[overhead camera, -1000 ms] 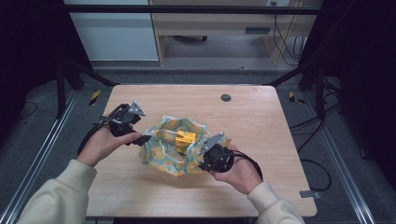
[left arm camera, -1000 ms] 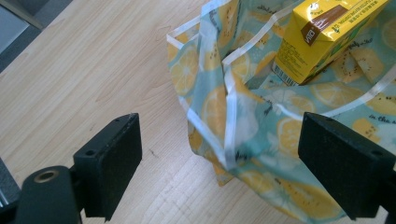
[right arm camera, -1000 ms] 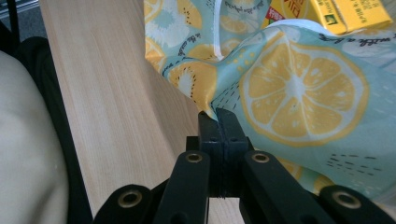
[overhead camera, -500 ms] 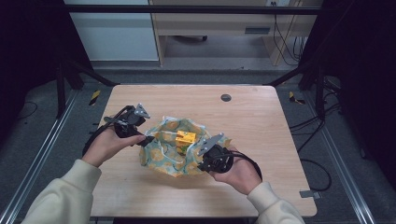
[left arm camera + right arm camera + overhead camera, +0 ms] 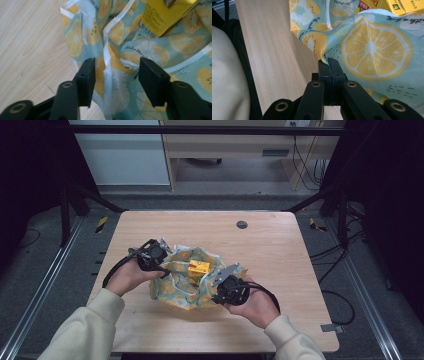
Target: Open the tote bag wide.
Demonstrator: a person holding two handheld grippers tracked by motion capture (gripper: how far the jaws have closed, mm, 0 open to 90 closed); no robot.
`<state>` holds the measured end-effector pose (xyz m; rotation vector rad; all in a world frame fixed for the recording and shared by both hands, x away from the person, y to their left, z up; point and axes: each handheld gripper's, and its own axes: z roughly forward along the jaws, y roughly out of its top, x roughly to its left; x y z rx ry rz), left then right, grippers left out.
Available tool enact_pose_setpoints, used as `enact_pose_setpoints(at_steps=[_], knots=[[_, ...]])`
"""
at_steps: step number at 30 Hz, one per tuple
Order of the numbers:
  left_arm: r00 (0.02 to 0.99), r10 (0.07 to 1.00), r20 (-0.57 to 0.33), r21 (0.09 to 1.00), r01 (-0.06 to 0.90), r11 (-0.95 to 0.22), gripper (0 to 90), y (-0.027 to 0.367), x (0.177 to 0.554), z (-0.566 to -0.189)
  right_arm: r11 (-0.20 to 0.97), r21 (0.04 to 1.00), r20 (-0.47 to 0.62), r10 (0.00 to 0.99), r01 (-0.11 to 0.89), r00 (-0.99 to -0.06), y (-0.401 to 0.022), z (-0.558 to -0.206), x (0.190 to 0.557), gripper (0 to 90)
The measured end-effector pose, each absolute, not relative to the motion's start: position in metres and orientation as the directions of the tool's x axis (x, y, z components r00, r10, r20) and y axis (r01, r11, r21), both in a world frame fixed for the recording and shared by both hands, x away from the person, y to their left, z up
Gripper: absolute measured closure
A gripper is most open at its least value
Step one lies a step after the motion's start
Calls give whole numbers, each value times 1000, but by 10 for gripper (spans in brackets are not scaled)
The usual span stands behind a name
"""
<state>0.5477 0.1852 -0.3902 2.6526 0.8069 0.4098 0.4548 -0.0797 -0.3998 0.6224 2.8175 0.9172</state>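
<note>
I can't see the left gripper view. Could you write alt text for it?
Two black jaws of the left gripper stand open around a fold of a lemon-print bag, its white seam running up between them. A yellow carton sits inside the bag at upper right, and the wooden table lies to the left.

One table (image 5: 280, 265). One lemon-print bag (image 5: 186, 290) lies on it, with one yellow box (image 5: 198, 267) inside (the right gripper view hints at more packaging beside it, too cropped to count). Two grippers: left (image 5: 159, 259), right (image 5: 224, 290). One dark round disc (image 5: 242, 225).
</note>
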Motion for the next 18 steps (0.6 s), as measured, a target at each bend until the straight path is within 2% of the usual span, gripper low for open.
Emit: enact_pose_setpoints(at_steps=[4, 7, 15, 17, 18], knots=[[806, 569, 160, 404, 473, -783, 761, 188, 548, -391, 733, 585, 18, 416, 347, -909, -81, -401, 455, 900], [812, 565, 148, 409, 470, -782, 864, 190, 547, -388, 735, 581, 19, 417, 349, -909, -82, -401, 456, 900], [789, 592, 163, 510, 446, -736, 882, 194, 539, -355, 741, 556, 22, 441, 377, -897, -85, -406, 457, 896], [791, 590, 161, 525, 438, -730, 884, 194, 537, -349, 739, 553, 23, 447, 384, -894, -86, -406, 457, 884], [800, 578, 163, 521, 428, -738, 884, 192, 534, -347, 733, 558, 27, 454, 390, -891, -88, -404, 457, 840]])
